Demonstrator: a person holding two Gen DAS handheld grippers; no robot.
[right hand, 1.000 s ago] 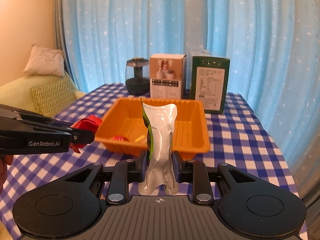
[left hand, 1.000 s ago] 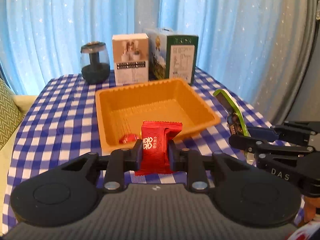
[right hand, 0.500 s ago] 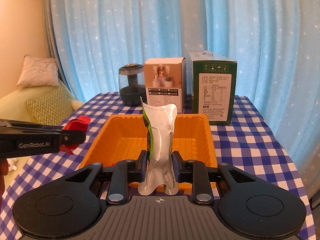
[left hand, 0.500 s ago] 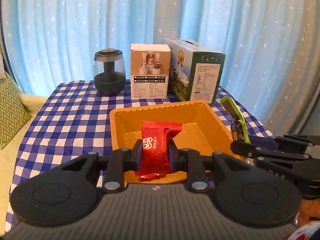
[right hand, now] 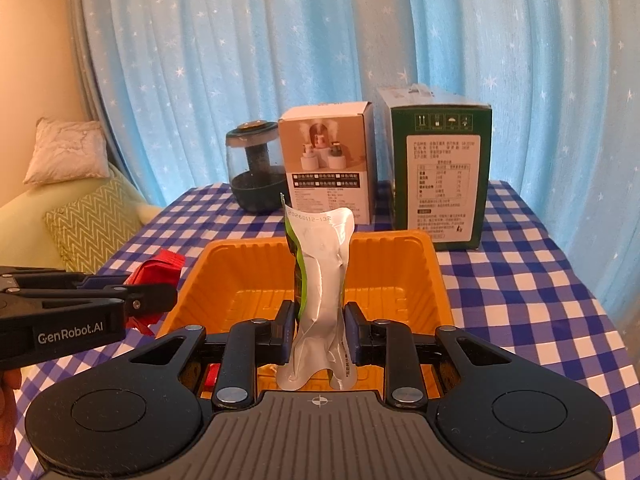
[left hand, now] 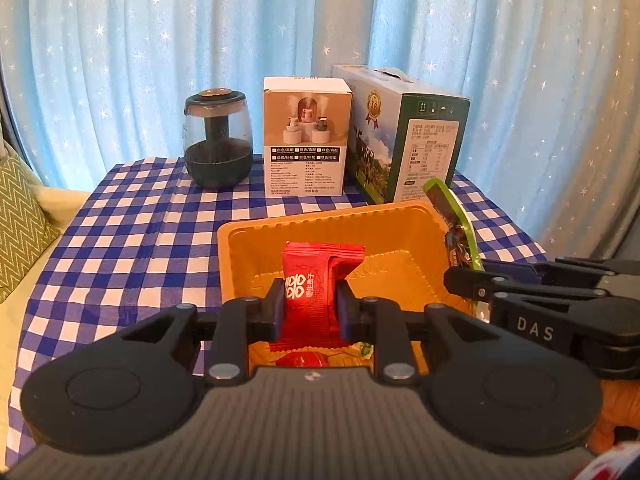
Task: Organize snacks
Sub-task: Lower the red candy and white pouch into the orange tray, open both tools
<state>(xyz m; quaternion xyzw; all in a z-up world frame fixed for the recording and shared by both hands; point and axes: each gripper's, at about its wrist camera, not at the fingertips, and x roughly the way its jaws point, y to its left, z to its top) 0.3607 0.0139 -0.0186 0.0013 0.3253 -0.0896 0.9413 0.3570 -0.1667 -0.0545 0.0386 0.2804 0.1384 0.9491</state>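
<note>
Over the orange tray (left hand: pixel 328 224), your left gripper (left hand: pixel 310 308) clamps the red snack packet (left hand: pixel 316 280) and your right gripper (right hand: pixel 318 326) pinches the silver pouch (right hand: pixel 322 280); lower both inside the rim before letting go.

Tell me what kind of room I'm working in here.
Most likely a home living room: a table under a blue checked tablecloth, star-dotted blue curtains behind it, and a sofa with cushions at the left. The orange tray sits on the table.
</note>
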